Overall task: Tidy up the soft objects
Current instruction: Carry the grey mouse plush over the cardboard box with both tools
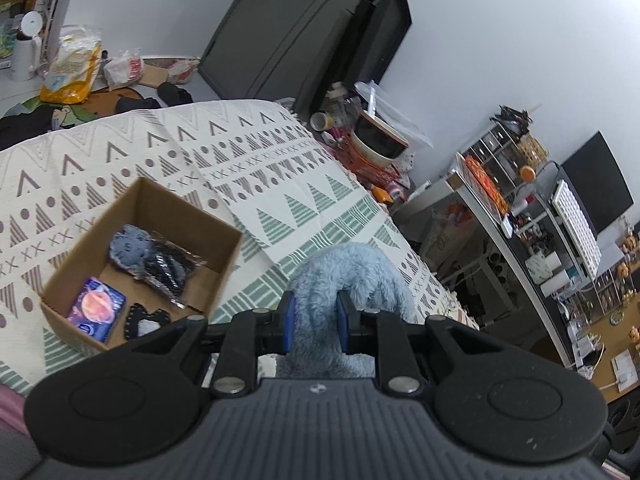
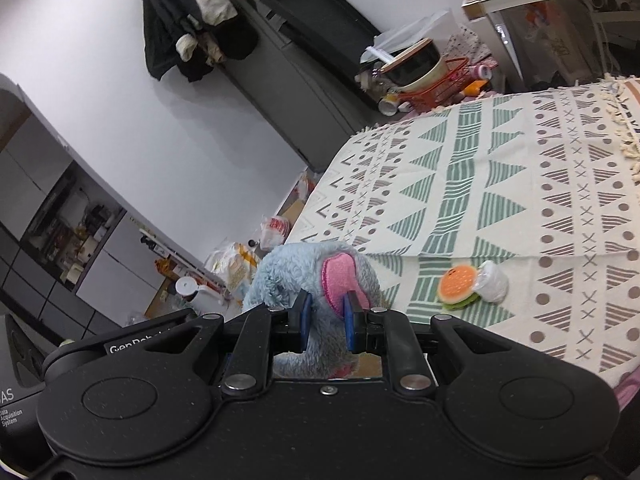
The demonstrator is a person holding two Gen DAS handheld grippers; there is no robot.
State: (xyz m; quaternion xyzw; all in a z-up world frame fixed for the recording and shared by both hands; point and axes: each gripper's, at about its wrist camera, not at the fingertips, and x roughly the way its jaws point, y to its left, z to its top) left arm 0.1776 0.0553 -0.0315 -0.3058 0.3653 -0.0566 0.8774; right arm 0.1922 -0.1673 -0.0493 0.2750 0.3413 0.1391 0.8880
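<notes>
Left tongs (image 1: 316,322) are clamping a fold of the blue plush toy (image 1: 352,276), which is bulging out ahead of the blue pads (image 1: 290,320) and hanging down between them. Right tongs (image 2: 327,322) are gripping the same plush toy (image 2: 304,276) near its pink ear (image 2: 340,276), the ear lying just ahead of the right-hand pad. A cardboard box (image 1: 176,208) is sitting ahead and to the left of the left tongs on the patterned blanket (image 1: 256,160), holding a grey-blue soft piece (image 1: 127,250), a dark wrapped item (image 1: 168,272) and a purple packet (image 1: 96,308). A small burger toy (image 2: 458,282) is lying ahead and to the right of the right tongs, well apart from them.
</notes>
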